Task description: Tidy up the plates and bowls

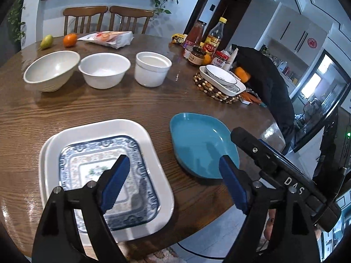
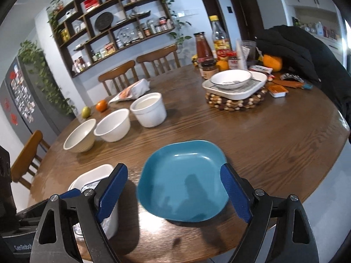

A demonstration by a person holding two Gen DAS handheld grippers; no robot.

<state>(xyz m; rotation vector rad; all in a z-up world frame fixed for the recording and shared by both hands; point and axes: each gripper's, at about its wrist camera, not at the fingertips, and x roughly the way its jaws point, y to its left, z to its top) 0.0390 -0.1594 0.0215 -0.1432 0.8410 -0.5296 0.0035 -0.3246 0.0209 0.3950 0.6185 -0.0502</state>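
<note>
Jaws apart and empty on both grippers; teal plate lies centre frame, directly ahead of right gripper, nearer than left gripper.

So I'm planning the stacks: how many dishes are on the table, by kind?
Round bowls: 3, cream bowl, white bowl, white straight-sided bowl
Rectangular plates: 2, patterned plate on white plate
Teal plate: 1
On the beaded trivet: 2, rimmed bowl in white dish
Total: 8
</note>
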